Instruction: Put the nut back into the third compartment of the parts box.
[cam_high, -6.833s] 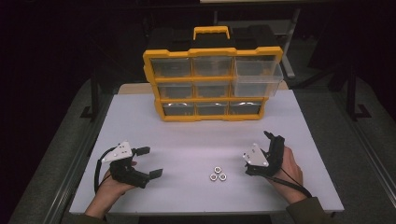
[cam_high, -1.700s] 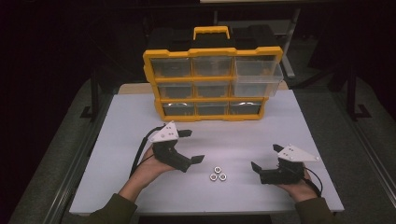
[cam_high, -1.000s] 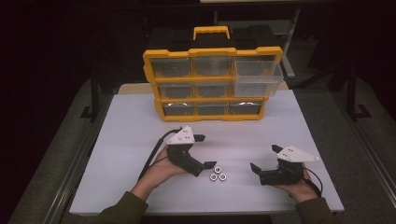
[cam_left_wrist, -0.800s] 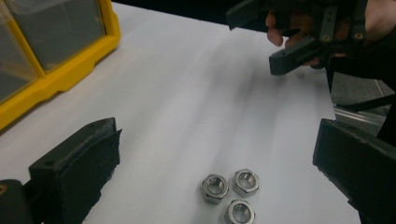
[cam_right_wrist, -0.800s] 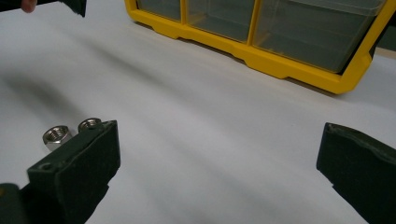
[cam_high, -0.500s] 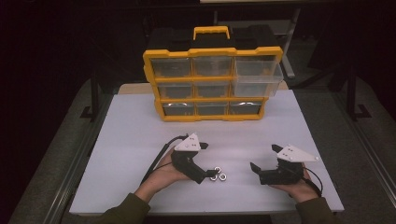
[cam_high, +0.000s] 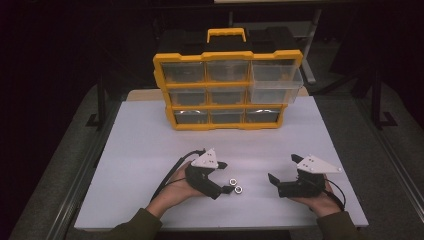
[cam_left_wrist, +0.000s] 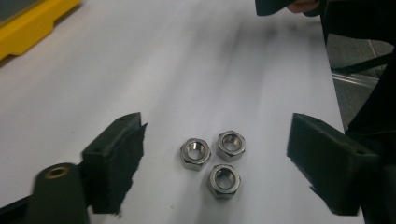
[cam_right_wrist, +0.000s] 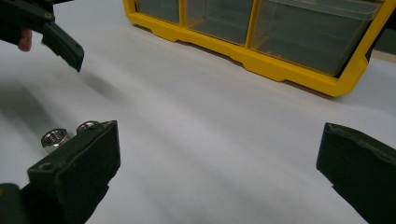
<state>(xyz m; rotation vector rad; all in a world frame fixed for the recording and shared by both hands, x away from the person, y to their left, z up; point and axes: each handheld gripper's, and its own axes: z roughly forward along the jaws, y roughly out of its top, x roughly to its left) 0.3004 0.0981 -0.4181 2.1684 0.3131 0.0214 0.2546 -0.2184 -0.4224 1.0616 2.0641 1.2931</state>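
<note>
Three steel hex nuts (cam_left_wrist: 217, 158) lie close together on the white table top (cam_high: 150, 150), near its front edge. My left gripper (cam_high: 227, 177) is down at them with a jaw on either side. Its jaws have just been closing, but a gap remains between the pads and the nuts (cam_high: 235, 185). In the left gripper view, my left gripper (cam_left_wrist: 217, 133) frames all three nuts. To the right of them, my right gripper (cam_high: 284, 169) rests open in the hand with nothing between its jaws. Two nuts (cam_right_wrist: 56, 136) peek from behind a jaw of my right gripper (cam_right_wrist: 224, 140).
A yellow organizer (cam_high: 230, 54) with clear drawers stands at the back of the table. Its top right drawer (cam_high: 275, 85) is pulled out. The organizer's lower edge (cam_right_wrist: 280, 65) is in the right gripper view, with the left gripper's jaw (cam_right_wrist: 60, 39) at upper left.
My left gripper has slid right across the table to the nuts and now straddles them, its jaws narrower than before. The right gripper has stayed where it was.
</note>
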